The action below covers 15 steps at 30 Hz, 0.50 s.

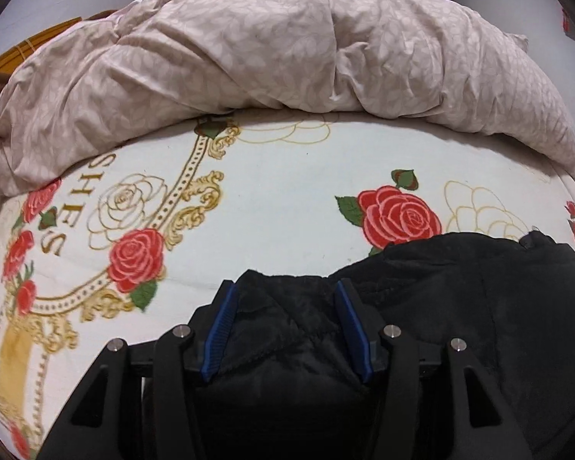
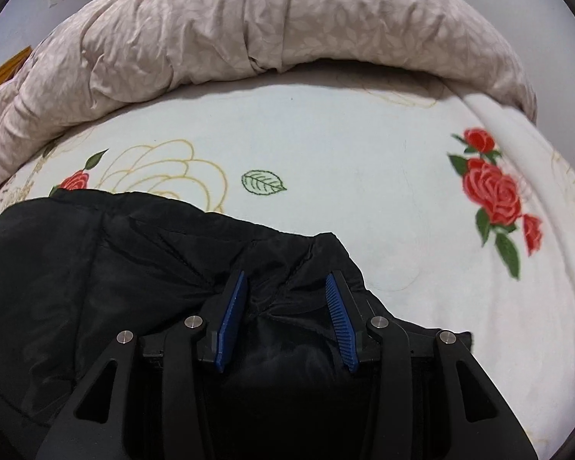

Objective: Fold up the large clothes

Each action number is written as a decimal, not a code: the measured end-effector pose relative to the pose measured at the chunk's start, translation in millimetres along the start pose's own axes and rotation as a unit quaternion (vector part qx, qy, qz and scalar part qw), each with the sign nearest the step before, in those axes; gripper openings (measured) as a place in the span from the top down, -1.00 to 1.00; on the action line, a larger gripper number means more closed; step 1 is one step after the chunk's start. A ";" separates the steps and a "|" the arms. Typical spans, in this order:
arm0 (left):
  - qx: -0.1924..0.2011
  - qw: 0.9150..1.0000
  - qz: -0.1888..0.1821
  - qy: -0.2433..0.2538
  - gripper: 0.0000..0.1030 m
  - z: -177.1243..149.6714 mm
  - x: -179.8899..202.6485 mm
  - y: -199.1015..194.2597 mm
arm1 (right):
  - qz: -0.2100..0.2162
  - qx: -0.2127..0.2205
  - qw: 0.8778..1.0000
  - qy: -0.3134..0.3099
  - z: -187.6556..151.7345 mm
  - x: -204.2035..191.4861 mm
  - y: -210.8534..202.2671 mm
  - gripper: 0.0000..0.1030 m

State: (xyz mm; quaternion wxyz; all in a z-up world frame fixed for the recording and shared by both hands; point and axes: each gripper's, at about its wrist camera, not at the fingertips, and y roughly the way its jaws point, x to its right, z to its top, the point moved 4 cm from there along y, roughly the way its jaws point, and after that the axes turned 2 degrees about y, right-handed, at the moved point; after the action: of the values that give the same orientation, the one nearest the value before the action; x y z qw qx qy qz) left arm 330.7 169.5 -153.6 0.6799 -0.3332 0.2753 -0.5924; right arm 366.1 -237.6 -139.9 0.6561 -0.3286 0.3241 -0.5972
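- Black jacket lies on your rose-print blanket, at six o'clock.
- Left gripper clamps bunched fabric.
- Right gripper likewise pinches a fold.

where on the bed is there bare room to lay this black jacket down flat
Free: the wide strip of rose-print blanket between the black jacket and the bunched beige duvet, plus the patch right of the jacket toward the red roses. Crowded: the far side, under the duvet.
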 end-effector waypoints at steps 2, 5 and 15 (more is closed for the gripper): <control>0.007 1.000 -0.003 -0.008 -0.10 -3.1 -0.1 4.8 | 0.007 0.003 1.000 0.008 -2.8 4.1 4.0 0.17; 0.021 1.000 -0.008 -0.018 -0.10 -8.2 -0.6 5.6 | 0.003 0.012 1.000 0.010 -5.5 4.2 8.3 0.17; 0.014 1.000 -0.006 -0.016 -0.06 16.2 2.5 -40.7 | -0.005 0.026 1.000 0.008 14.6 -1.4 -48.0 0.16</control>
State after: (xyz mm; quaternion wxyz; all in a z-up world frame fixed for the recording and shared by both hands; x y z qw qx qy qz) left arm 318.2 166.0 -111.6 0.6855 -0.3347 0.2542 -0.5945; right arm 350.6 -239.0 -92.1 0.6591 -0.3085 0.3118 -0.6109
